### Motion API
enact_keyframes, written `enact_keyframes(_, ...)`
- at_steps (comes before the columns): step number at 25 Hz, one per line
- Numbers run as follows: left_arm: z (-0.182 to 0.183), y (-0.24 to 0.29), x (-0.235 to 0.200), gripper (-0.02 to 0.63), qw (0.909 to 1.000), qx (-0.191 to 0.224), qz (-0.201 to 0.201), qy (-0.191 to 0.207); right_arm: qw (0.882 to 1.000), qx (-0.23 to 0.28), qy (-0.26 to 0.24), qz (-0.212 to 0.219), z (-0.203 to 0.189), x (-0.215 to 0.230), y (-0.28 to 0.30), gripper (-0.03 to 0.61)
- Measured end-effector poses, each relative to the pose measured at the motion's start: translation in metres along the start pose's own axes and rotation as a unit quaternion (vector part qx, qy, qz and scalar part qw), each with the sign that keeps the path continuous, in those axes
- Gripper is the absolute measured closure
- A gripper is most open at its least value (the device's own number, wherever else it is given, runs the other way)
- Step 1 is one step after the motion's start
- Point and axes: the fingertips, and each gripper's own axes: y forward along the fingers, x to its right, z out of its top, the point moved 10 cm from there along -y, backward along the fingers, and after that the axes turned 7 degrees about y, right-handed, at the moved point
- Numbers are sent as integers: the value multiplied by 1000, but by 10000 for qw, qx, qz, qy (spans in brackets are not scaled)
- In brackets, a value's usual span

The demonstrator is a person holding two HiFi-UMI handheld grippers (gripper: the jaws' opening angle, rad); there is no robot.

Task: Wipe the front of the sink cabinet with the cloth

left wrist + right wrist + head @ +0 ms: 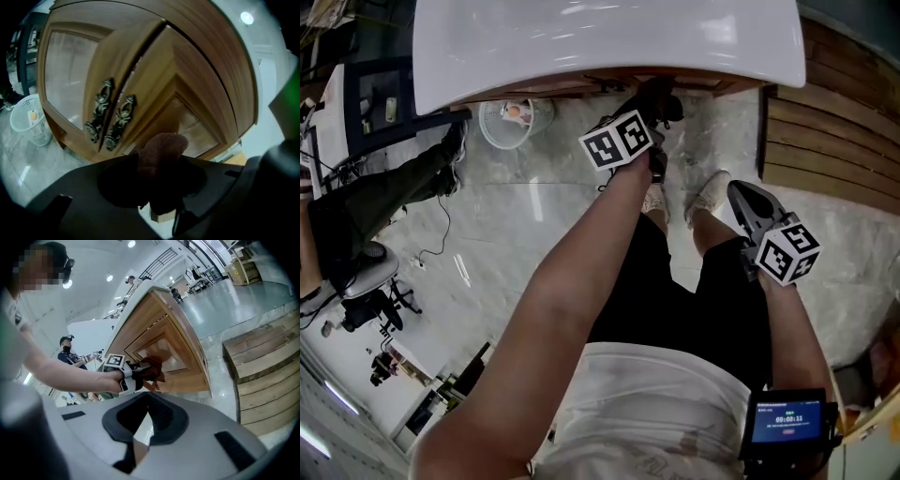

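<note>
Seemingly soft and light, the cloth (pixel 159 152) is a fuzzy reddish-brown wad that should fold and drag easily. It is best pinched at a bunched part, with a loose flap left to press on the wood. The left gripper (pixel 158 187) clamps it close before a door panel of the cabinet (pixel 154 70), though I cannot tell if it touches. The right gripper (pixel 140 425) hangs well apart, jaws pressed together on nothing.
</note>
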Motion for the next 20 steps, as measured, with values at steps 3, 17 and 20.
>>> enact_keyframes(3,-1,-13,-18,437,9993,79,198,-310,10000,-72,-12,20,-2,-2,1,565)
enact_keyframes(17,0,-31,-66,437,9929,97,1172,-195,10000,-87,14,15,-5,-2,2,565)
enact_keyframes(20,-2,-18,-59,437,9948,-3,1000,-198,10000,-39,25,-26,-3,2,-2,565)
